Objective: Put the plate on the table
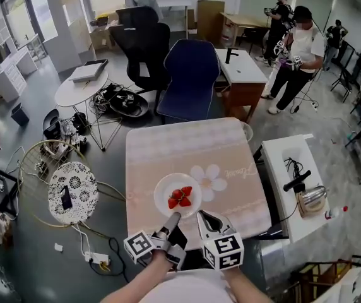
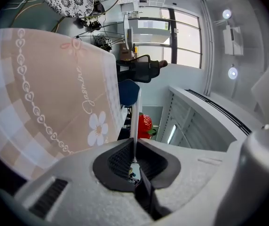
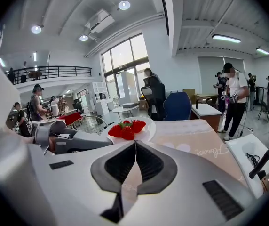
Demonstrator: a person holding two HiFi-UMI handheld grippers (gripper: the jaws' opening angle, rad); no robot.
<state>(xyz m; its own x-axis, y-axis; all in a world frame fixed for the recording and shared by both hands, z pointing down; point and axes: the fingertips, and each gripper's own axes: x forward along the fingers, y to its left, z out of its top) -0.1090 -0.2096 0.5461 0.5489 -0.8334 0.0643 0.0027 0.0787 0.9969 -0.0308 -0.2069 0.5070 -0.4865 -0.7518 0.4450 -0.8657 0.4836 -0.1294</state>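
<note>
A white plate [image 1: 177,194] with red strawberries [image 1: 180,197] is over the near part of the pink flowered table [image 1: 187,144]. My left gripper [image 1: 174,217] is shut on the plate's near rim. In the left gripper view the plate [image 2: 132,88] shows edge-on between the jaws of the left gripper [image 2: 134,149], with a strawberry [image 2: 145,124] beside it. I cannot tell whether the plate rests on the cloth. My right gripper [image 1: 202,216] is just right of the left one, shut and holding nothing. In its own view the right gripper [image 3: 135,142] points at the plate [image 3: 130,131].
A blue chair [image 1: 192,74] stands at the table's far edge. A white side table [image 1: 288,169] with a metal appliance [image 1: 312,198] is at the right. A round lace-topped stand [image 1: 73,191] and wire baskets are at the left. People [image 1: 300,49] stand far back.
</note>
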